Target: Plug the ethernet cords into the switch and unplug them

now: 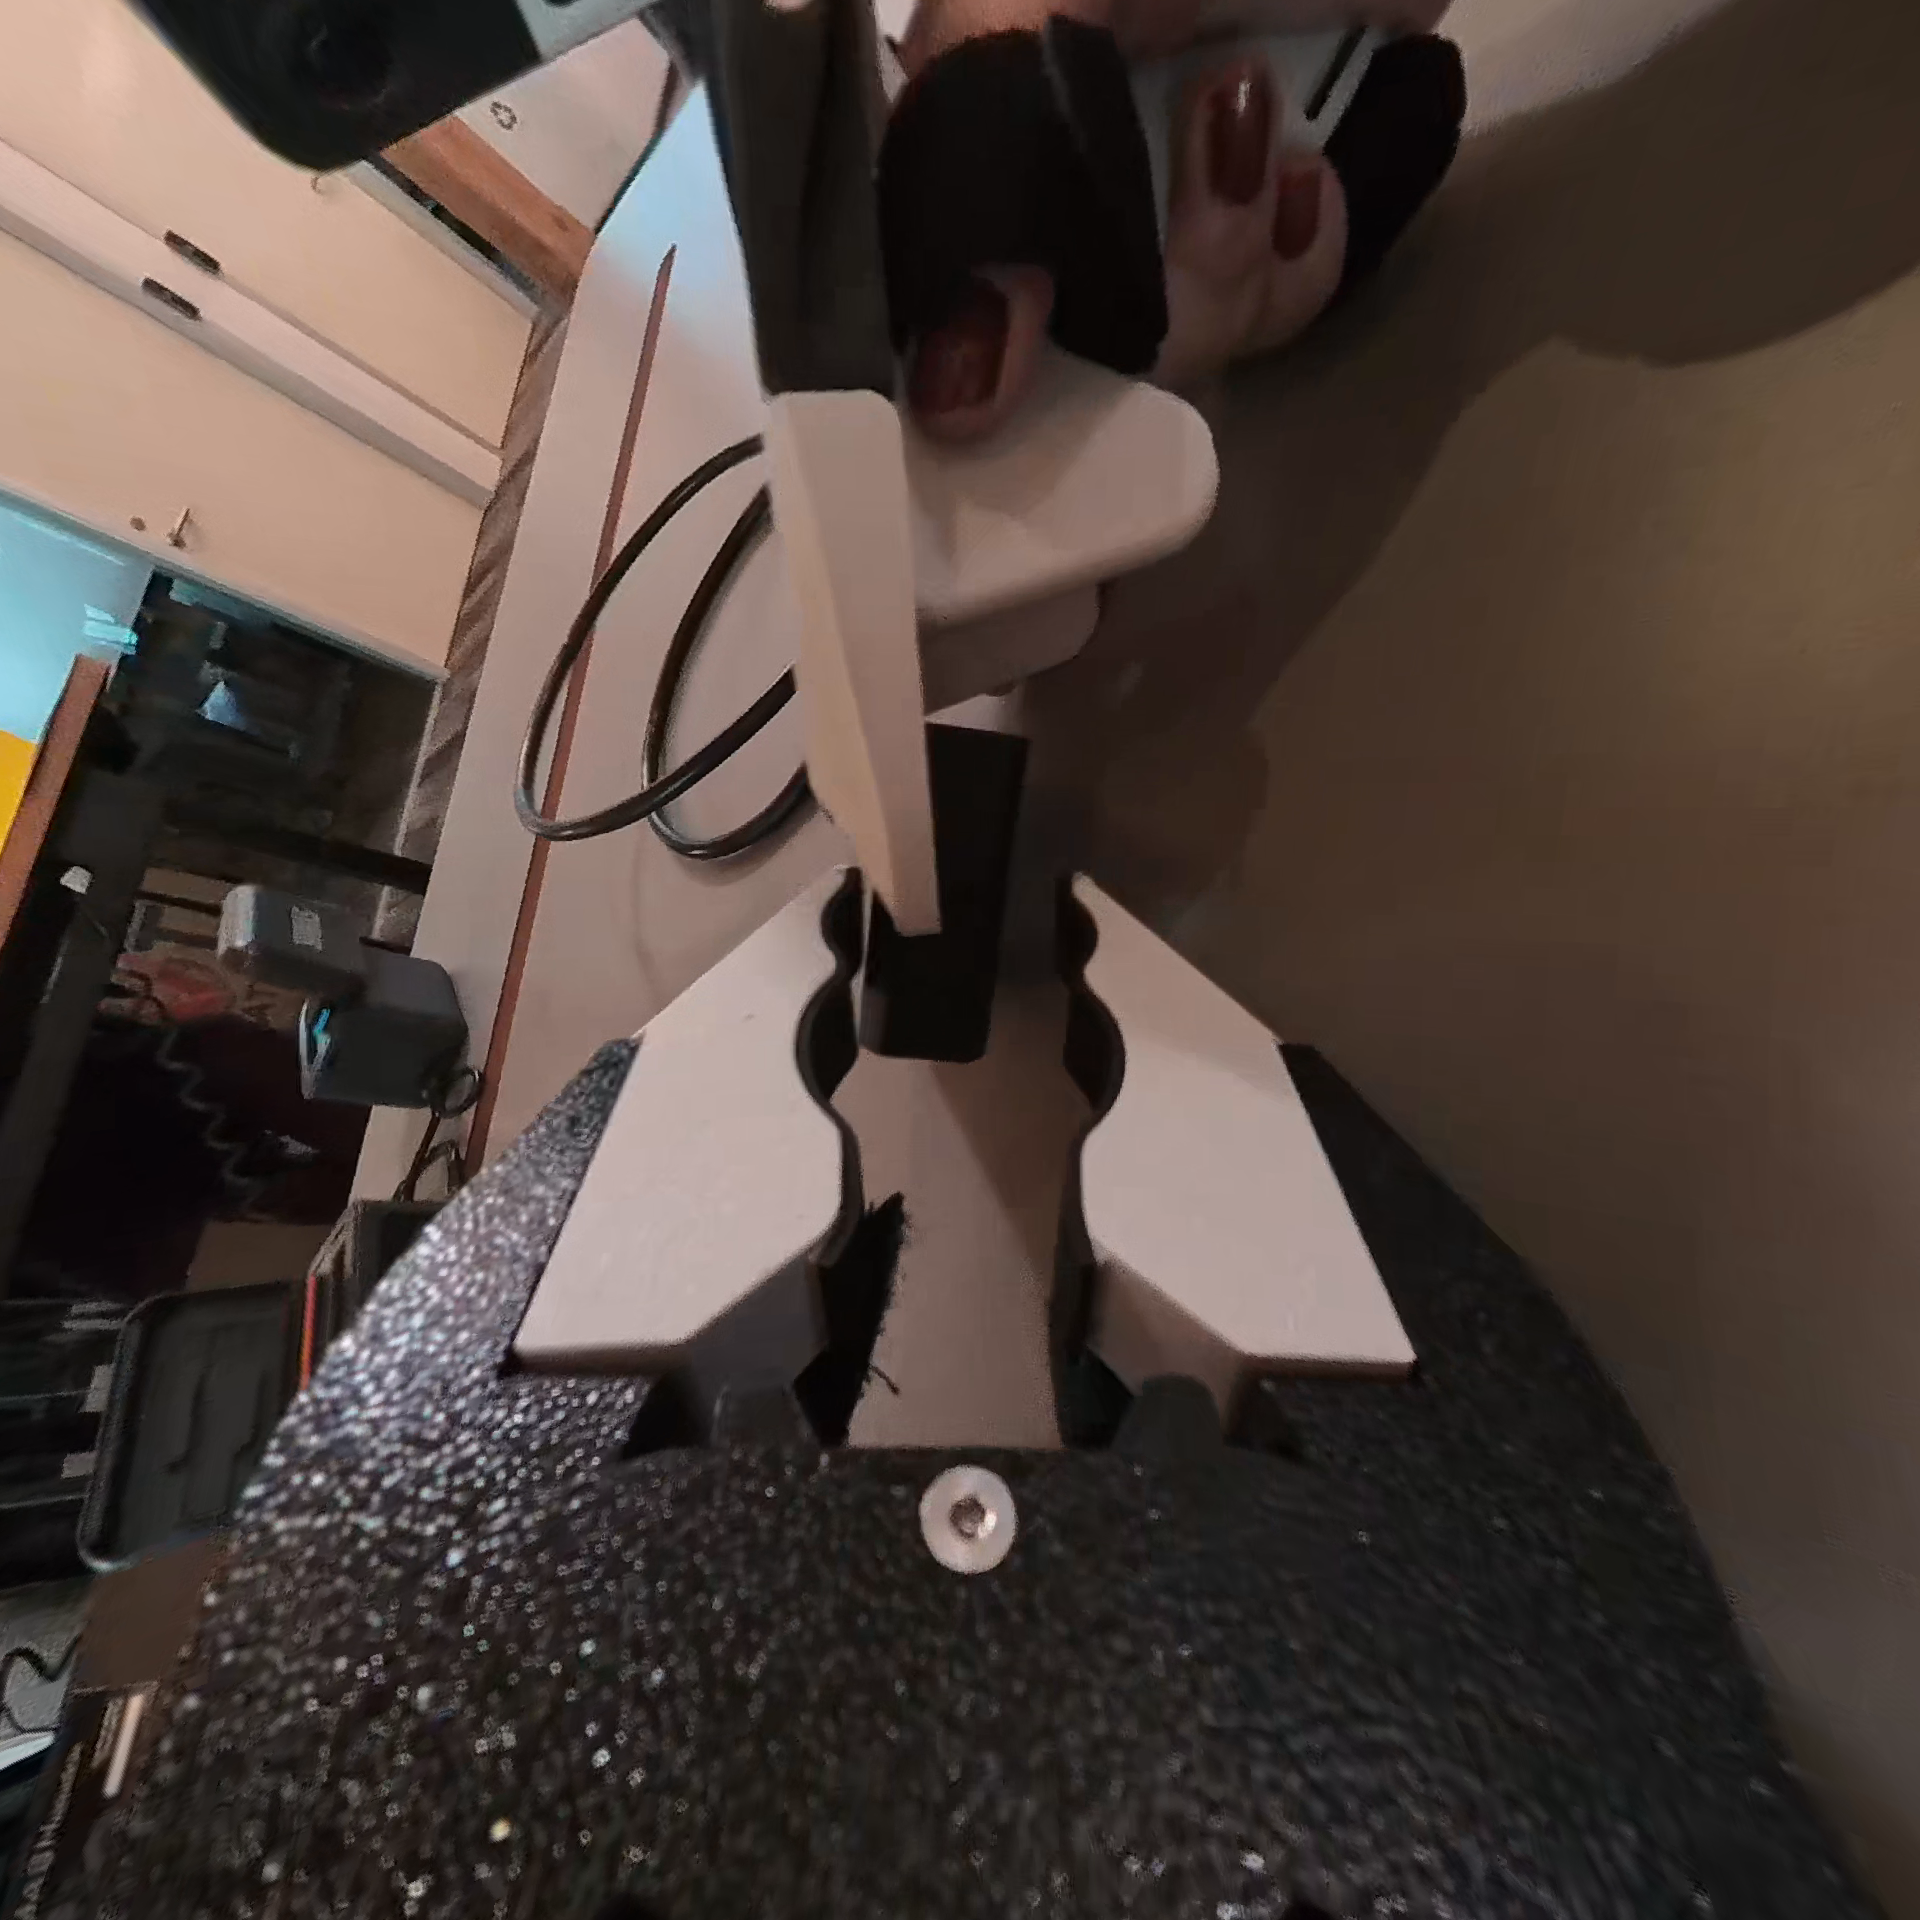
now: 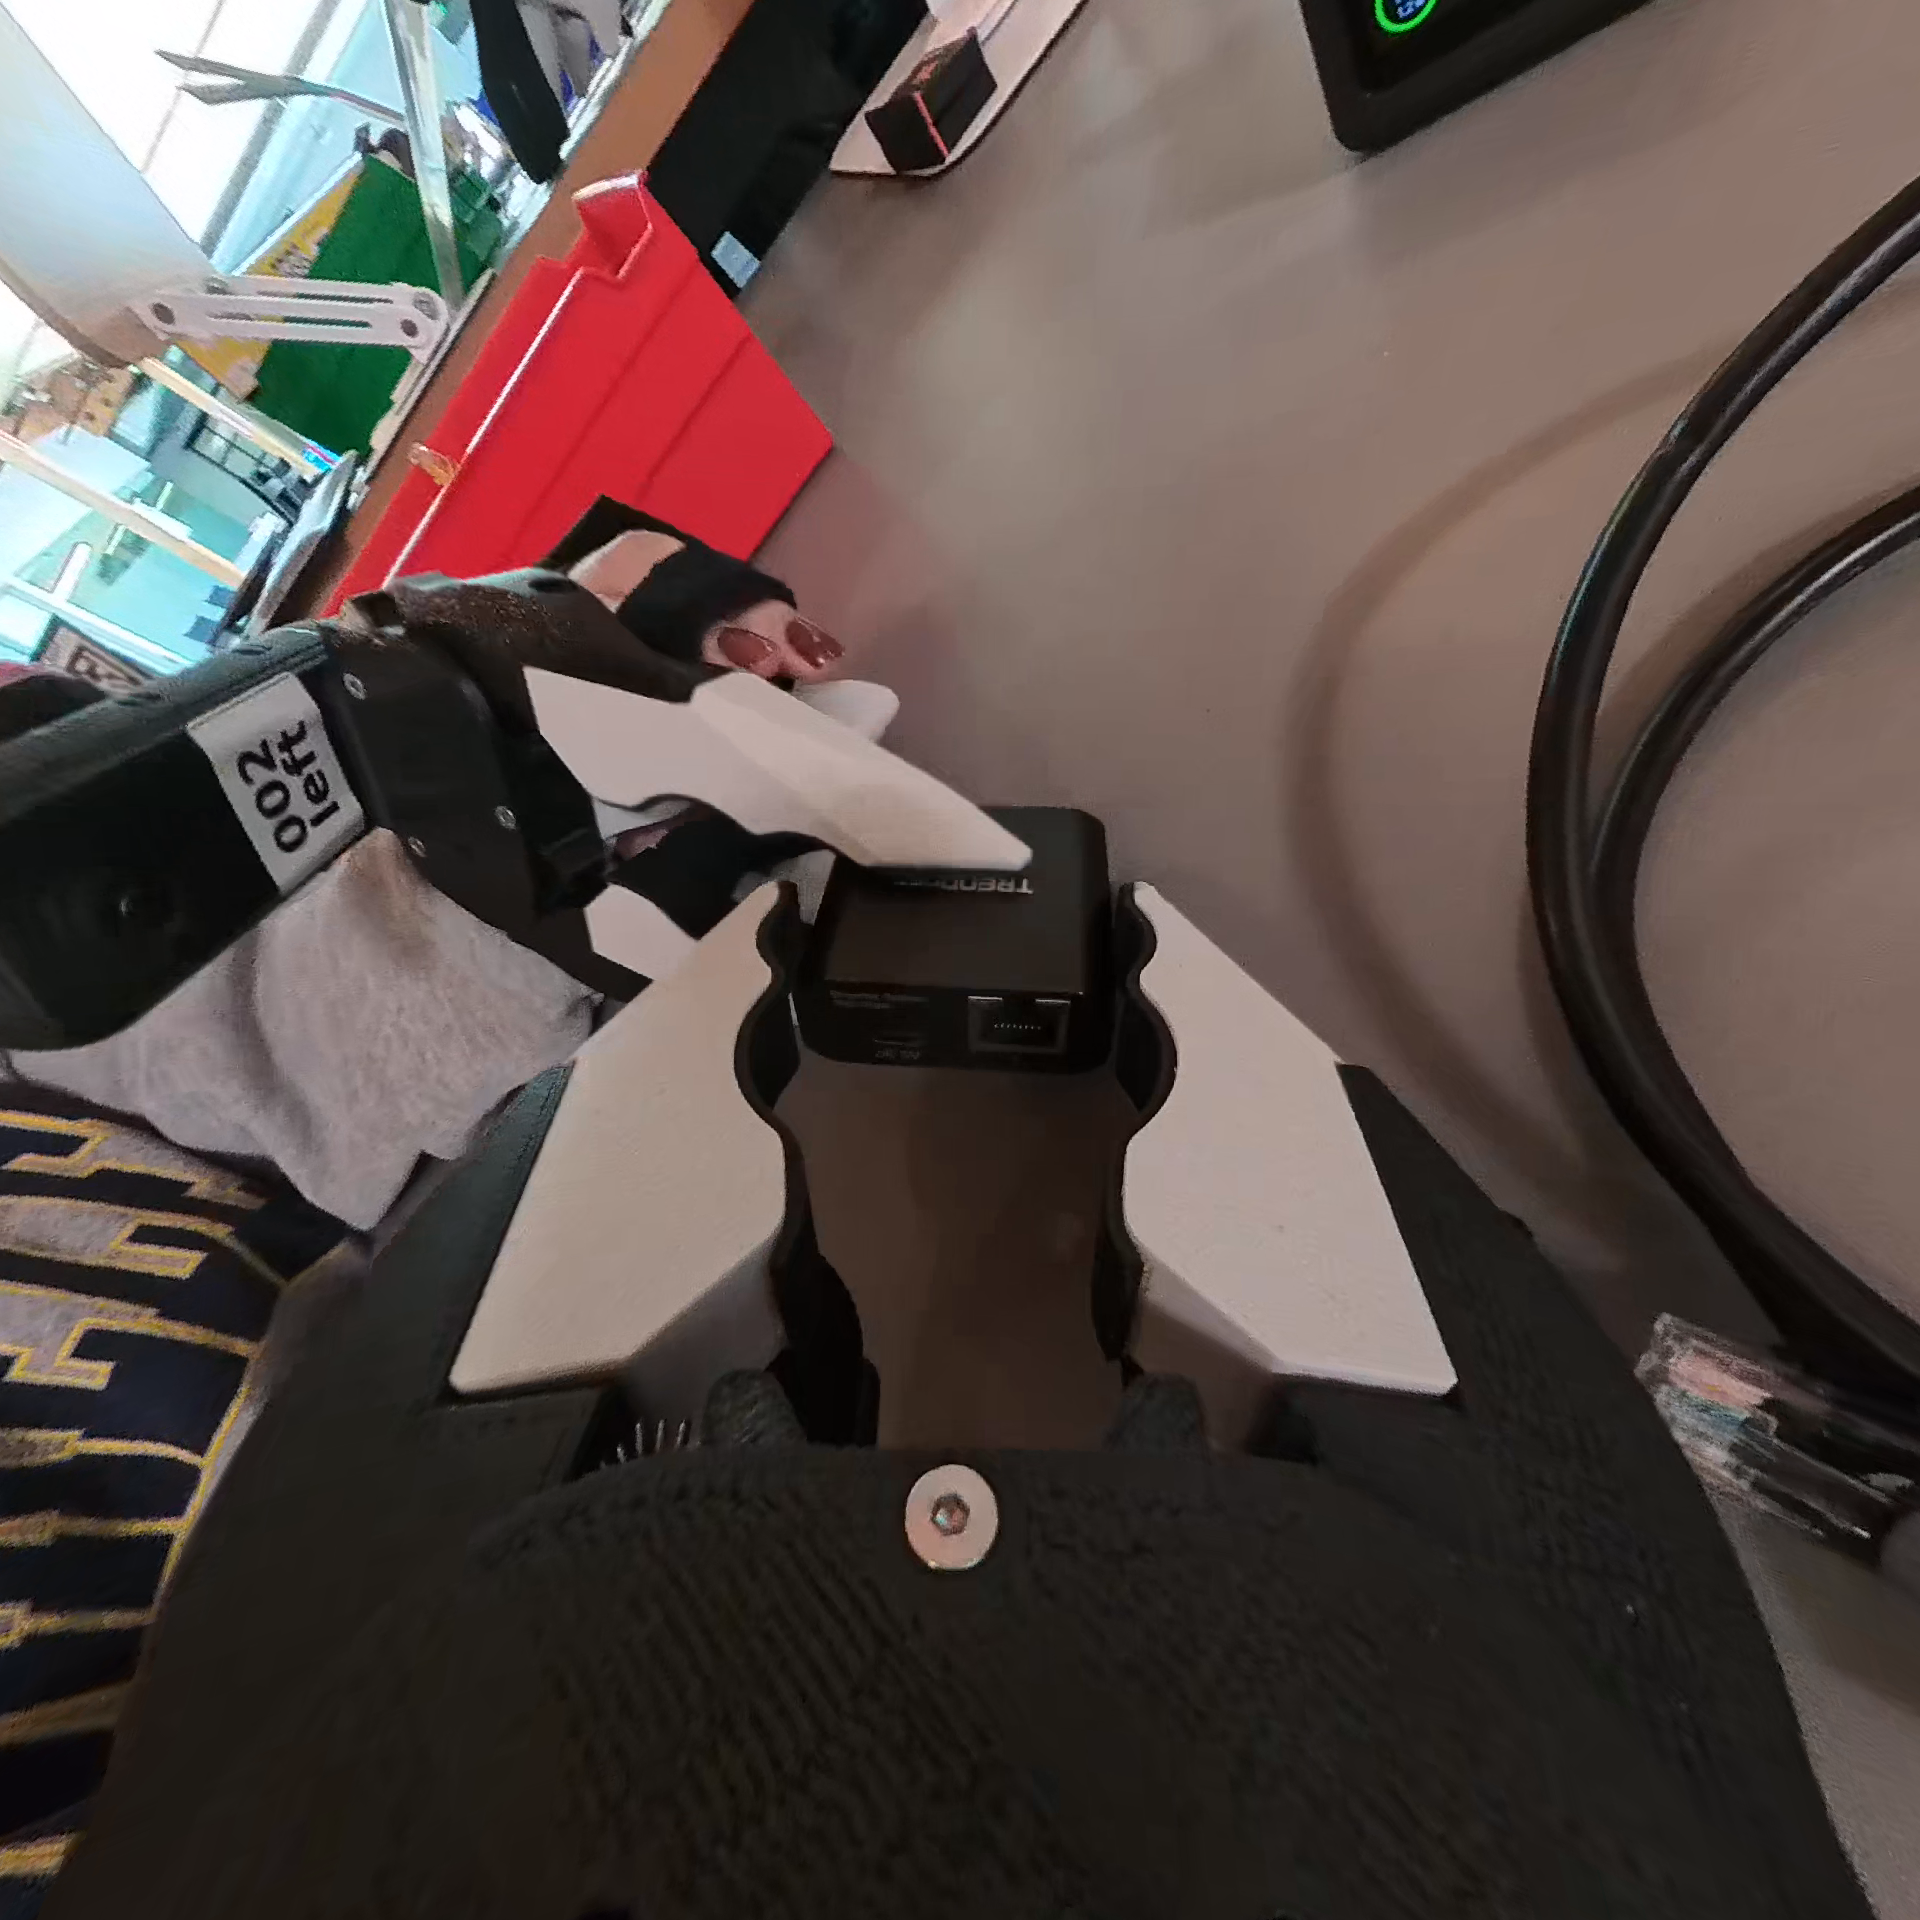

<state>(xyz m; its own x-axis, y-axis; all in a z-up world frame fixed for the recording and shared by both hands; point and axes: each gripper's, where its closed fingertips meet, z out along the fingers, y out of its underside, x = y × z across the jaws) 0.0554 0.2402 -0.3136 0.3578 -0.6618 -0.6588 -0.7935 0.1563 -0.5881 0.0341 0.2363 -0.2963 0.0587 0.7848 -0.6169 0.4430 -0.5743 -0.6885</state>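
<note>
The switch [image 2: 935,945] is a small black box on the grey table [image 2: 1247,520]; the port on its near face is empty. My right gripper [image 2: 956,902] is open, its white fingertips close on either side of the switch. My left gripper [image 1: 961,914] is open around the switch [image 1: 935,997] from another side; in the right wrist view one of its fingers [image 2: 831,769] lies over the switch's top. A finger [image 1: 862,675] of the right gripper crosses the left wrist view. The black ethernet cord [image 2: 1621,831] loops to the right, its clear plug [image 2: 1766,1434] loose on the table.
A red bin [image 2: 623,395] stands at the table's far left edge. A black device with a green ring [image 2: 1455,52] and a small black box [image 2: 935,114] sit at the back. The cord's loops [image 1: 592,707] lie near the table edge. A grey sleeve [image 2: 312,987] is beside the left gripper. The grippers are tip to tip, or close to it.
</note>
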